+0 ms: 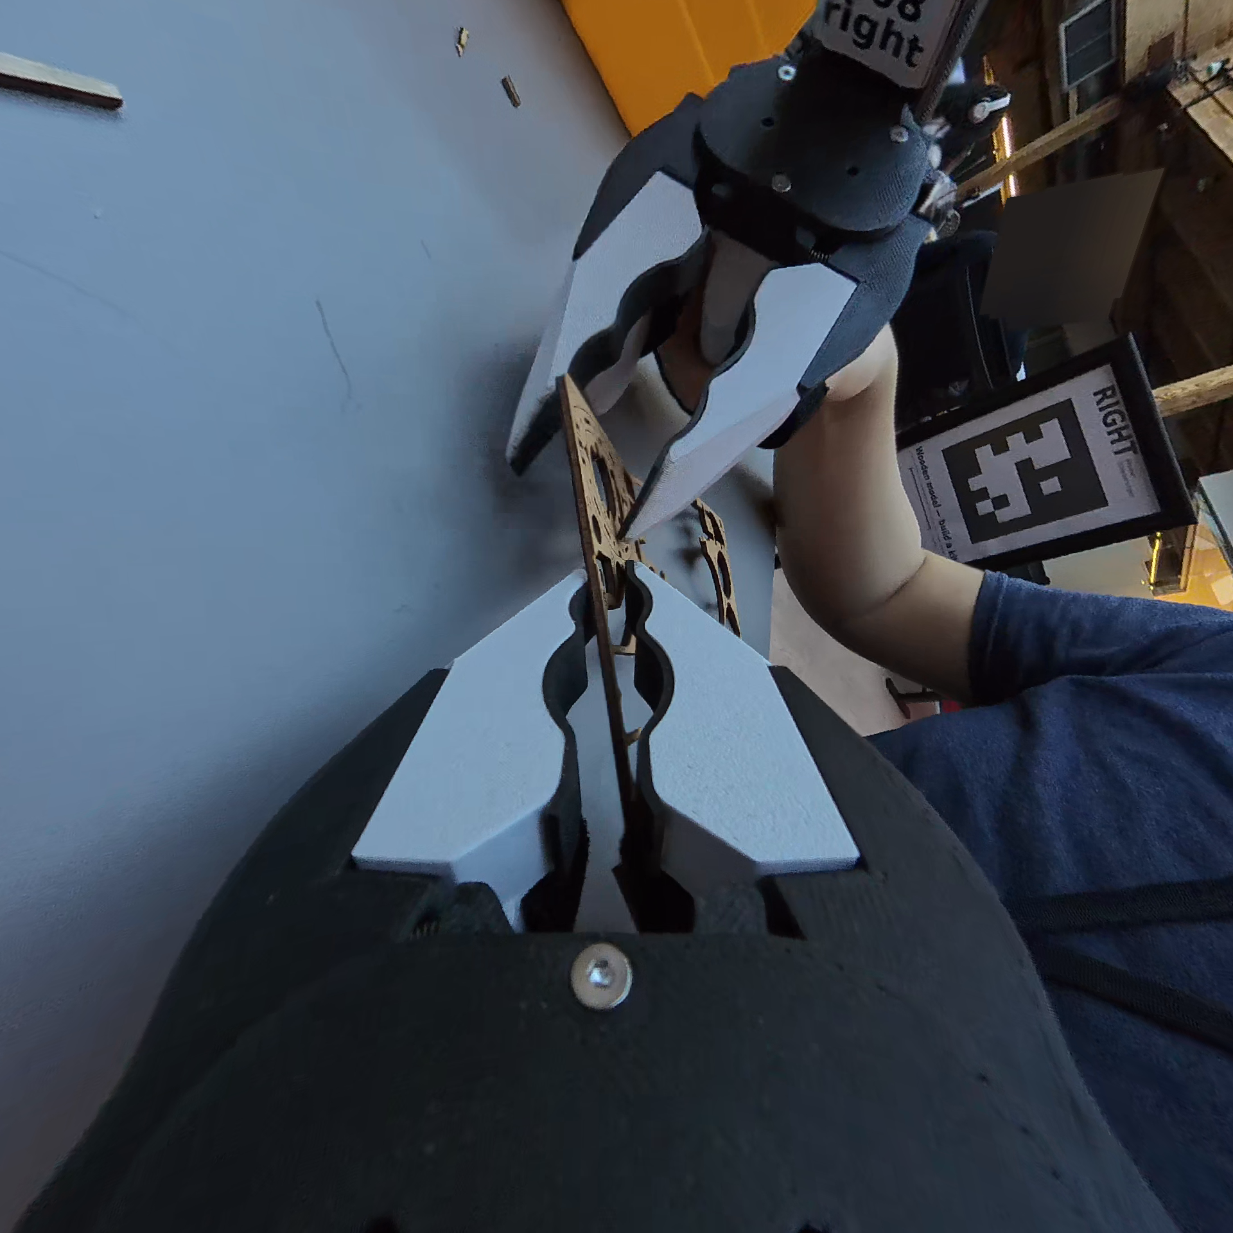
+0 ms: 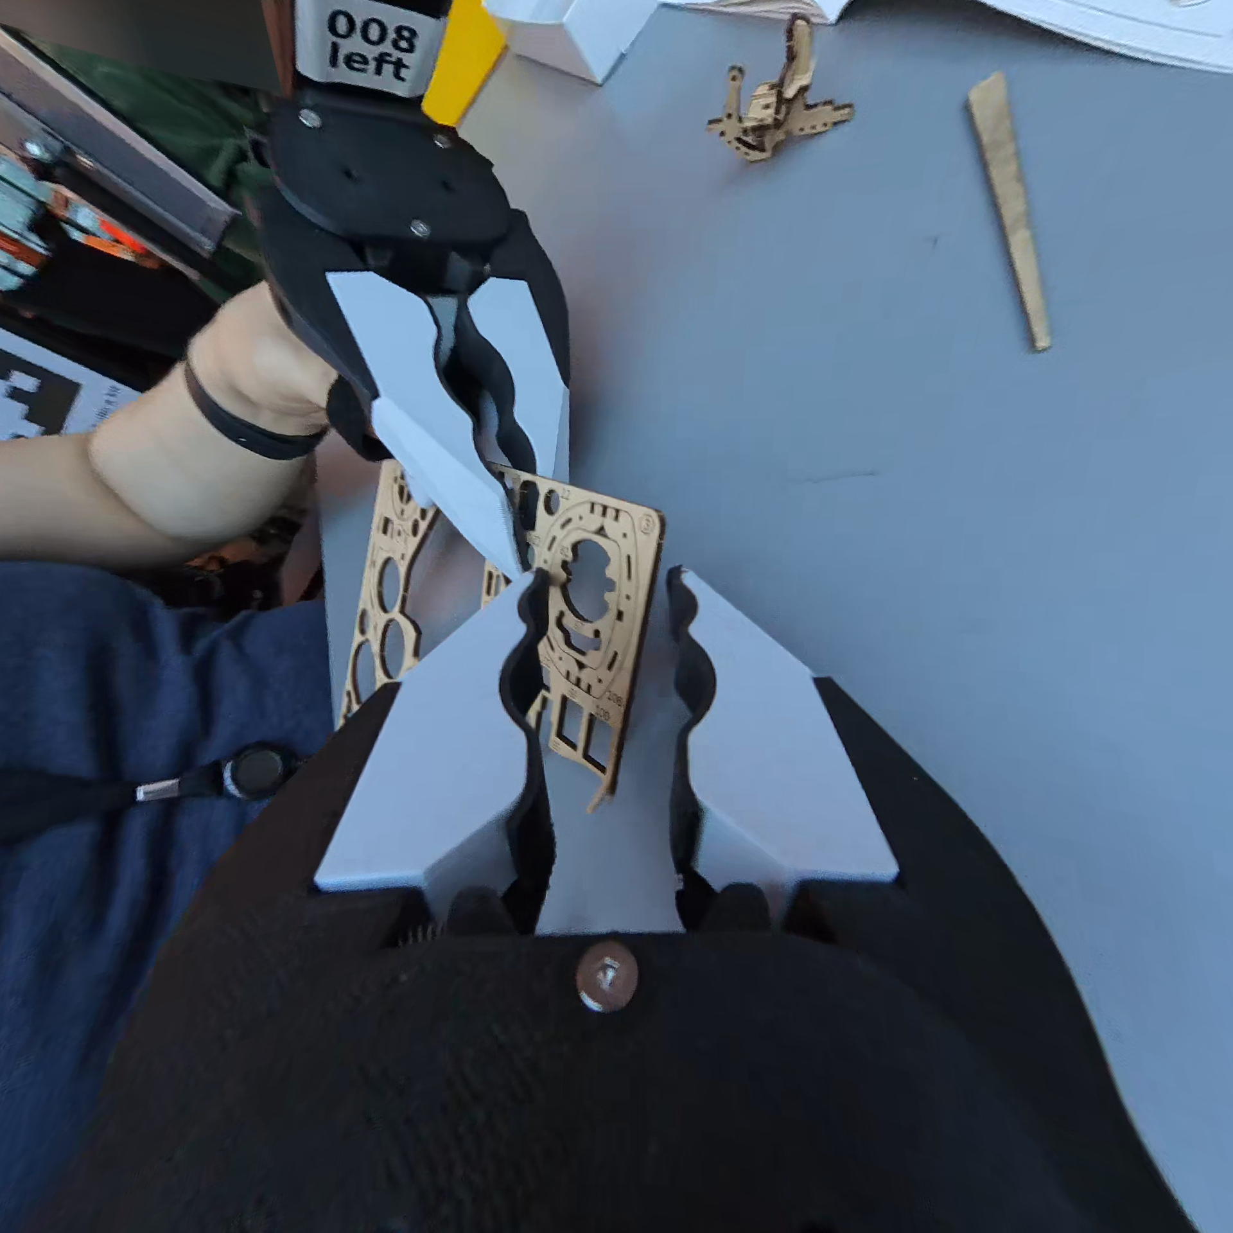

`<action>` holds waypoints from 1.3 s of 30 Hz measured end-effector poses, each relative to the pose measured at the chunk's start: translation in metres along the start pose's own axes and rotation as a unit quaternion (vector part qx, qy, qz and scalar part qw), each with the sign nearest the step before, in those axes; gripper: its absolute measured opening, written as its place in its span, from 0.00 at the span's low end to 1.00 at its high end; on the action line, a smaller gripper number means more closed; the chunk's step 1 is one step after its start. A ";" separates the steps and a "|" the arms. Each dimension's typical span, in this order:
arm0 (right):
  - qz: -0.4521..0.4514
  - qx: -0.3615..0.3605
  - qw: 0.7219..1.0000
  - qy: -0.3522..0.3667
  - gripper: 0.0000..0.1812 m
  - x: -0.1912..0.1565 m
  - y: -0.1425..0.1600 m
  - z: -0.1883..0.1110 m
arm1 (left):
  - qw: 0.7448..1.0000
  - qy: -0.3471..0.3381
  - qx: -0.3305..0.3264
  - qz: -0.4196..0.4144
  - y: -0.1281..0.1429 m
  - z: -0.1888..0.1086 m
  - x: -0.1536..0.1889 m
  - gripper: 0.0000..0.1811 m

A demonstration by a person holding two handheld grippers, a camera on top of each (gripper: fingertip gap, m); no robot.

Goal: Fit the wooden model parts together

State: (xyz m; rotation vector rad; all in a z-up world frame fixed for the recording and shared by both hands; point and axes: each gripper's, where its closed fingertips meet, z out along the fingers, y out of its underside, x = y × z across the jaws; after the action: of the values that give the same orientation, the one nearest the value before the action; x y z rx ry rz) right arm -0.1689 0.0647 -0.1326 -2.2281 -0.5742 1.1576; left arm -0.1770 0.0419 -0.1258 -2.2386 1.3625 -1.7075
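Note:
My left gripper (image 1: 610, 587) is shut on a thin laser-cut wooden sheet (image 1: 587, 467) and holds it upright, edge-on, above the grey table (image 1: 233, 400). In the right wrist view the sheet (image 2: 644, 534) shows its flat face with cut-out holes, held at its left edge by the left gripper (image 2: 520, 527). My right gripper (image 2: 604, 577) is open with a finger on either side of the sheet; its left fingertip (image 2: 534, 580) touches the sheet's face. The right gripper also shows in the left wrist view (image 1: 574, 497). A partly built wooden model (image 2: 774, 113) stands far off.
A second cut-out sheet (image 2: 373, 600) lies flat at the table's near edge, below the held one. A long wooden strip (image 2: 1011, 213) lies at the far right. A white box (image 2: 587, 33) and a yellow object (image 2: 460, 60) sit at the back. A person's forearms and blue shirt (image 2: 133, 700) are close. My left and right fingertips are right by each other.

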 end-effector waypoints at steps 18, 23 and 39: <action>0.033 -0.001 0.999 -0.021 0.16 0.004 0.003 0.008 | 1.000 0.006 -0.010 -0.013 0.003 0.003 -0.009 0.04; 0.032 -0.015 0.999 -0.007 0.18 0.005 0.005 0.009 | 1.000 0.012 -0.010 -0.023 0.005 0.003 -0.011 0.04; 0.030 -0.038 0.999 0.024 0.17 0.007 0.008 0.011 | 0.997 0.054 0.011 -0.050 0.007 0.004 -0.012 0.02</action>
State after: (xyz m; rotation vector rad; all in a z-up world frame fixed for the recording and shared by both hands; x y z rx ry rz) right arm -0.1732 0.0655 -0.1473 -2.3455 -0.5424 1.1262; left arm -0.1786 0.0434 -0.1395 -2.2702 1.2642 -1.8913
